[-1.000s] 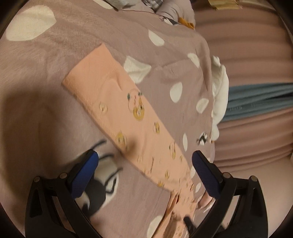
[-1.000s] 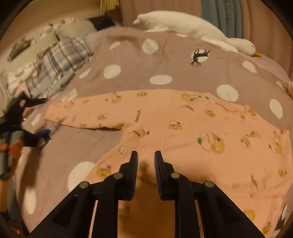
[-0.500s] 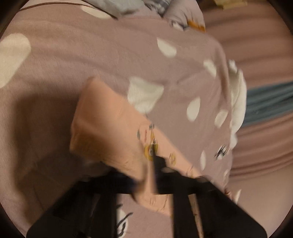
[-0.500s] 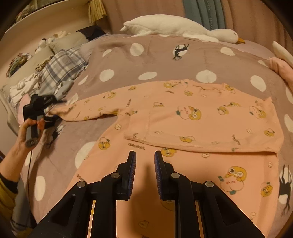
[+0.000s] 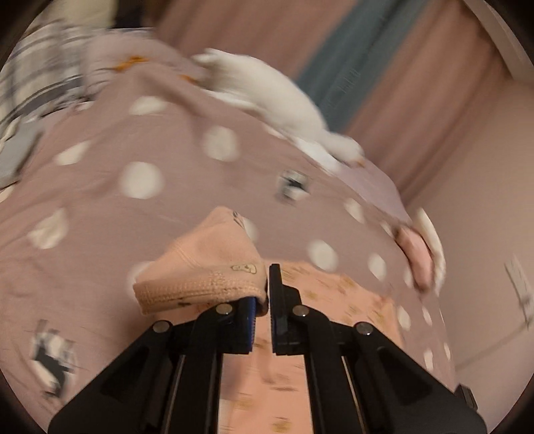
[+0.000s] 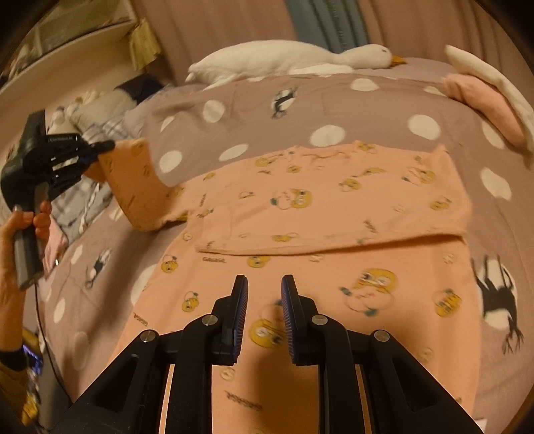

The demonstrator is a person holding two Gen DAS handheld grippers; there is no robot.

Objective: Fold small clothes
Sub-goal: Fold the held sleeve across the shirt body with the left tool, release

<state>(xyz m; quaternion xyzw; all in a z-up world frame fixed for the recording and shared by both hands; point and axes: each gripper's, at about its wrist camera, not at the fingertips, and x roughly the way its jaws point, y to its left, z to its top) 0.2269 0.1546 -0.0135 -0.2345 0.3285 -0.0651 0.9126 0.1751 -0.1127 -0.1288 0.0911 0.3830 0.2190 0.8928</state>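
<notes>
A peach shirt [image 6: 333, 300] with yellow cartoon prints lies spread on the mauve polka-dot bedspread [image 6: 267, 127]. One part of it [image 6: 333, 207] is folded across its middle. My left gripper [image 5: 263, 283] is shut on the ribbed cuff of the shirt's left sleeve [image 5: 200, 267] and holds it in the air. In the right wrist view the left gripper [image 6: 100, 147] sits at the left edge, with the sleeve [image 6: 133, 180] hanging from it to the shirt. My right gripper [image 6: 264, 283] hovers over the shirt's near half, its fingers a little apart and nothing between them.
A white goose plush [image 6: 283, 60] lies along the far edge of the bed. Folded pink and white cloth [image 6: 480, 96] sits at the far right. Plaid clothes [image 6: 83, 200] lie at the left, behind the person's hand [image 6: 30, 220]. Curtains [image 6: 233, 23] hang behind the bed.
My left gripper has shut on the sleeve cuff, lifted it off the bedspread and rolled. The right gripper has drawn back, so more of the shirt shows.
</notes>
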